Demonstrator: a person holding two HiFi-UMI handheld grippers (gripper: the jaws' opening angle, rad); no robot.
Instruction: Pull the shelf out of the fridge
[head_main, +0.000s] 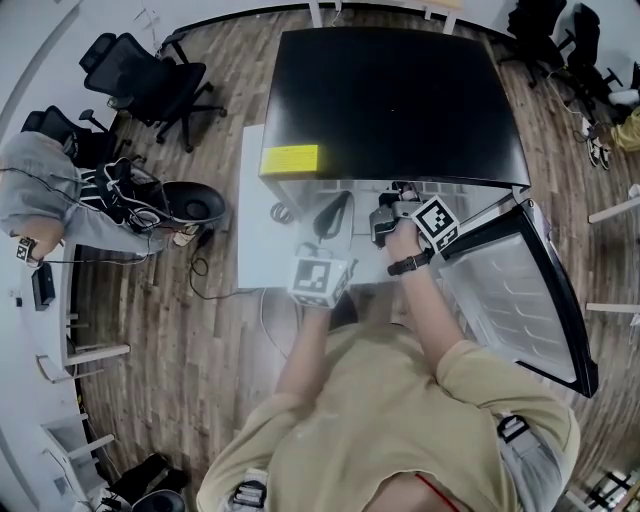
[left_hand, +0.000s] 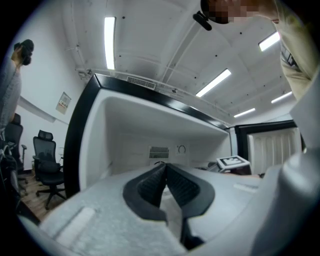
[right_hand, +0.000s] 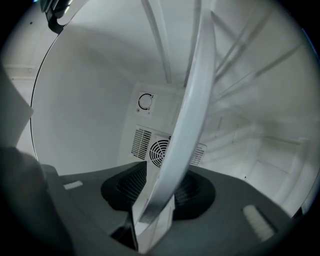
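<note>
Grey-brown wood-plank floor (head_main: 215, 340) runs through the room, with black cables (head_main: 200, 268) trailing across it. Two black office chairs (head_main: 150, 80) stand at the upper left of the head view. Overhead, a white ceiling (left_hand: 165, 30) carries long strip lights (left_hand: 109, 42), and a small notice (left_hand: 63, 102) hangs on the white wall (left_hand: 45, 75)

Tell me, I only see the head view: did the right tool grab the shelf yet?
Observer: Yes. The right tool has the shelf rim between its pads, pressed on both sides.
Operator: Is the other one helping?
Observer: No. The left tool is shut and empty, pointing into the fridge.
Operator: What's at the back?
Observer: A round fan vent, deep inside.
</note>
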